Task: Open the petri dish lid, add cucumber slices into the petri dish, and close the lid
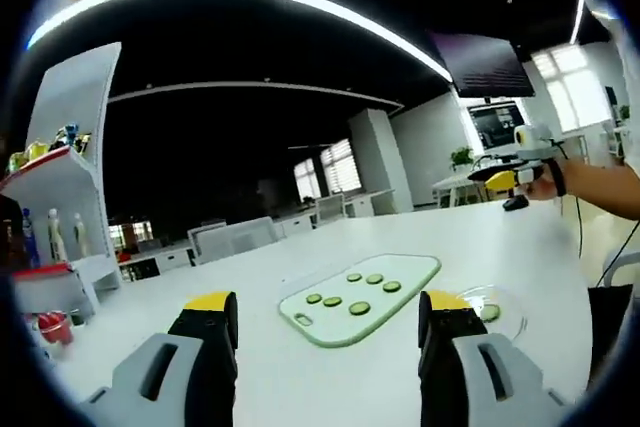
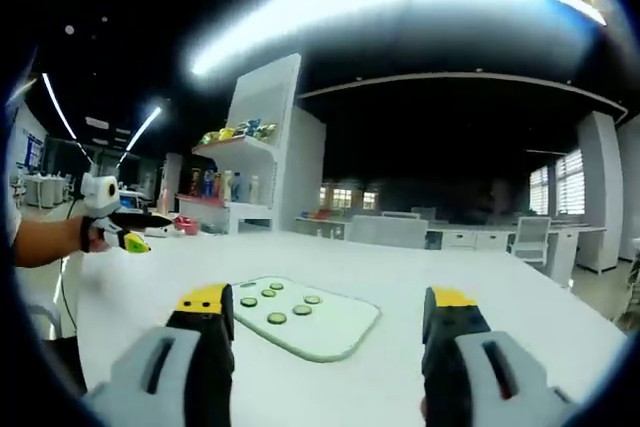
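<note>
Indoors, a white tabletop [image 1: 330, 367] is stretching across both views, with a white shelf unit [image 2: 262, 147] of bottles standing at its far side. A pale green board [image 1: 362, 297] is lying flat on the tabletop, carrying six cucumber slices [image 1: 359, 308] spread over its middle. Just beside the board, a clear petri dish [image 1: 497, 312] is sitting on the tabletop, partly hidden behind one jaw; one slice seems to be lying in it, and whether its lid is on cannot be told. Both grippers are hovering above the tabletop, well apart from the board: the left gripper [image 1: 328, 319] and the right gripper [image 2: 327, 319] are each holding their jaws spread wide, gripping nothing.
</note>
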### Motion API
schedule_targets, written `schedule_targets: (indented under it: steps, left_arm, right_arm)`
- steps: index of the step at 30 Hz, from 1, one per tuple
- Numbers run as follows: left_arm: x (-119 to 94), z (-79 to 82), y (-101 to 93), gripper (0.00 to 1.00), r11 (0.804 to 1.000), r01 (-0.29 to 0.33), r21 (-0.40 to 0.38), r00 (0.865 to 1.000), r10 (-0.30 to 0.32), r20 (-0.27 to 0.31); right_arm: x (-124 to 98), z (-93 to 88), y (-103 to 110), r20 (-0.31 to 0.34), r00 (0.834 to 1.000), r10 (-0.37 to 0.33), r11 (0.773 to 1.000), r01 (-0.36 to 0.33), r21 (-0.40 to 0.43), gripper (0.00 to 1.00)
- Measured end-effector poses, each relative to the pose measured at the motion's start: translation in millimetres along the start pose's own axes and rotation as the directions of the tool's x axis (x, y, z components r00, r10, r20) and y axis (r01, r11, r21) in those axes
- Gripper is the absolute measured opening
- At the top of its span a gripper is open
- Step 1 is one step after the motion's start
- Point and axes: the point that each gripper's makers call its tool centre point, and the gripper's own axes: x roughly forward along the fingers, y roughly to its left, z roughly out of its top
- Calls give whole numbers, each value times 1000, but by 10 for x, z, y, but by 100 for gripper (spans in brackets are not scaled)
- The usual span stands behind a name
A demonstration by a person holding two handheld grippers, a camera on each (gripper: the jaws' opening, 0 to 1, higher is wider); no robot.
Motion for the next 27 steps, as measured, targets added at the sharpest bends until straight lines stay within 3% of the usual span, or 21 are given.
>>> schedule_targets:
  steps: [11,17,22,27]
  left_arm:
    - [-354,-5,460,74,987,-157,-34,987,157,18]
    - [-629,-1,711,74,965,-261,-28,965,261,18]
    - [-793,-13,813,73,952,-302,-52,953,303,21]
    - [-825,-28,834,74,948,-313,-54,949,314,14]
  right_arm:
    - [-440,37,-412,20,993,-119,993,118,16,76]
    - [-624,68,-503,27,988,-154,988,153,18,76]
    - [-718,17,-550,7,984,-178,984,178,14,76]
    - [-769,-26,-581,0,982,-190,982,190,24,76]
